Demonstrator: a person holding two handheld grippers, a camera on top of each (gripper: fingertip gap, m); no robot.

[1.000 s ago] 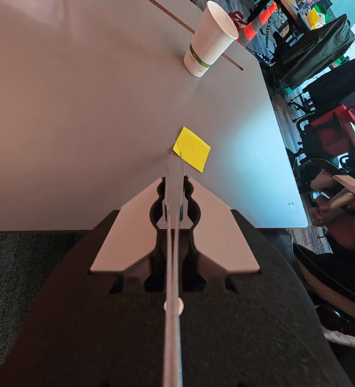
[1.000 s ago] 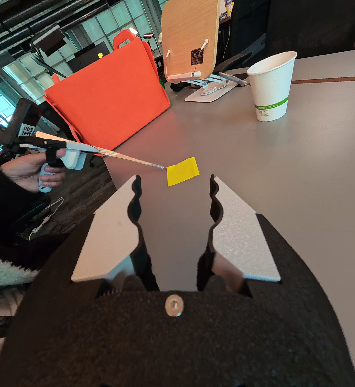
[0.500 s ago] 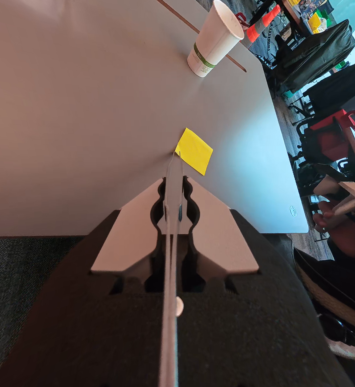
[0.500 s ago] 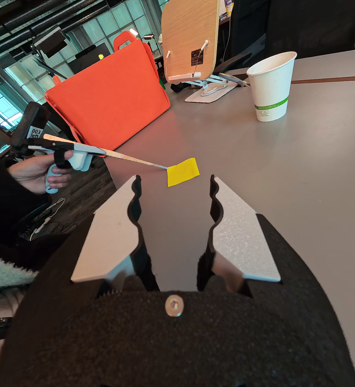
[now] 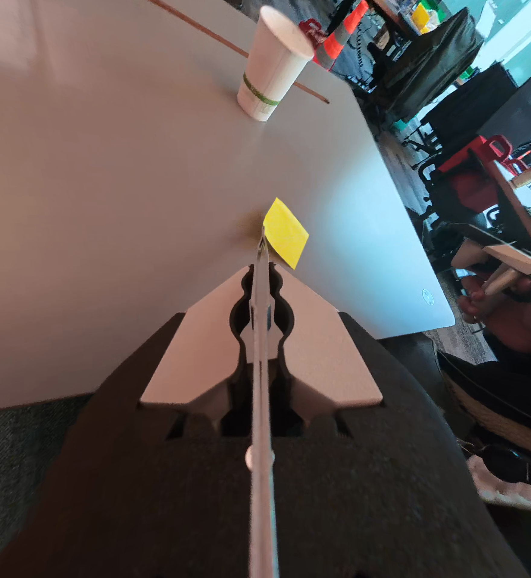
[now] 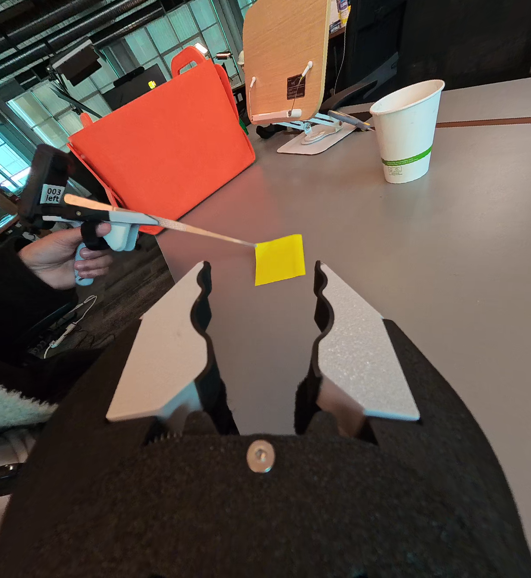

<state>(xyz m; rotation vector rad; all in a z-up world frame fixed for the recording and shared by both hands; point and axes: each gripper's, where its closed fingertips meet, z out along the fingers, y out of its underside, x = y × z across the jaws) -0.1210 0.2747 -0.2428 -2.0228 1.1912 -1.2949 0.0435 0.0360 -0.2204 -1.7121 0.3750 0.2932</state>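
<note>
My left gripper [image 5: 261, 269] is shut on long metal tweezers [image 5: 260, 344] that stick out forward between its fingers. The tweezer tips are pinched on the near left corner of a yellow square paper note [image 5: 286, 234]. The note hangs tilted just above the grey table [image 5: 101, 187], with a shadow under it. In the right wrist view the left gripper [image 6: 123, 223], tweezers [image 6: 201, 233] and note [image 6: 279, 259] show in front. My right gripper [image 6: 261, 266] is open and empty above the table, just short of the note, which sits between its fingertips in that view.
A white paper cup [image 5: 273, 62] with a green band stands upright at the far side; it also shows in the right wrist view [image 6: 408, 131]. An orange felt bag [image 6: 164, 150] and a wooden book stand [image 6: 286, 56] stand at the table's far left. The table edge [image 5: 414, 325] is near.
The tweezer tips have closed on the note's corner. The note has come up off the table and tilted. The left gripper has moved in and up; the right gripper has stayed put.
</note>
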